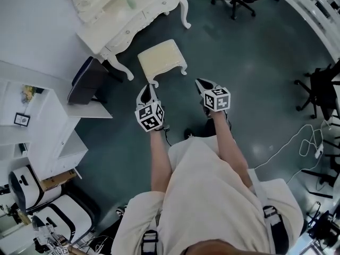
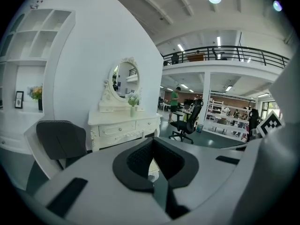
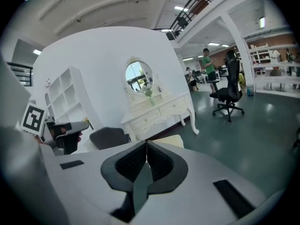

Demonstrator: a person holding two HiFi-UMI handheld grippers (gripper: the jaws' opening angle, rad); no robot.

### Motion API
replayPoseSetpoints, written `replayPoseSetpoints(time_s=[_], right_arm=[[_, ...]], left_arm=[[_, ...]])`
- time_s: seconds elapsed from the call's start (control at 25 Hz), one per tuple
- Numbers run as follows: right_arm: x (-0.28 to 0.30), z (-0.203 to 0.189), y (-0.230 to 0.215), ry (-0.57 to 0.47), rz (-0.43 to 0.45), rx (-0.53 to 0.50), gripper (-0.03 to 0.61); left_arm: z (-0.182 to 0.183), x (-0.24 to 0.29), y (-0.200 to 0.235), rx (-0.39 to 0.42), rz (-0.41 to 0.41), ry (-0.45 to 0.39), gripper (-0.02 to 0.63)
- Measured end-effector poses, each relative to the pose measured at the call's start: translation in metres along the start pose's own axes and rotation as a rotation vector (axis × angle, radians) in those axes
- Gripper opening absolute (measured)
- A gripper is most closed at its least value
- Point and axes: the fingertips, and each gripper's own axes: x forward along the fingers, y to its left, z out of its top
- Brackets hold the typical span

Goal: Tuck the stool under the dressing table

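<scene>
Stool (image 1: 162,58) stands on the floor (image 1: 249,62) out in front of the dressing table (image 1: 139,16), near its front edge and not under it. My left gripper (image 1: 149,89) has its jaws pressed together and holds nothing. Its tip is just beside the stool's near leg, maybe touching; that's hard to read from above. My right gripper (image 1: 202,84) also has its jaws together, empty, near the stool's right side but apart from it. A dark chair (image 1: 87,81) sits left of the table.
</scene>
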Motion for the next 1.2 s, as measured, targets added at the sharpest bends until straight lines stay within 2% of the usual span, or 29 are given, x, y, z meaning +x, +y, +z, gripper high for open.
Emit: replayPoseSetpoints(time_s=[0.12, 0.36, 0.6, 0.88, 1.08, 1.2], right_arm=[[0.006, 0.007, -0.018, -0.023, -0.016, 0.068, 0.044], [0.046, 0.020, -0.041, -0.007, -0.003, 0.101, 0.044], [0.108, 0.071, -0.061, -0.015, 0.040, 0.106, 0.044], [0.176, 0.121, -0.083, 0.009, 0.097, 0.074, 0.044], [0.208, 0.131, -0.106, 0.063, 0.120, 0.051, 0.044], [0.219, 0.128, -0.118, 0.083, 0.131, 0.053, 0.044]], left_arm=[[-0.001, 0.011, -0.001, 0.011, -0.008, 0.010, 0.015], [-0.005, 0.051, 0.016, 0.004, 0.025, 0.042, 0.015], [0.023, 0.111, 0.028, 0.029, 0.048, 0.046, 0.014], [0.053, 0.173, 0.052, 0.024, 0.120, 0.039, 0.015], [0.065, 0.206, 0.068, 0.044, 0.199, 0.040, 0.015], [0.072, 0.210, 0.092, 0.078, 0.270, 0.025, 0.015]])
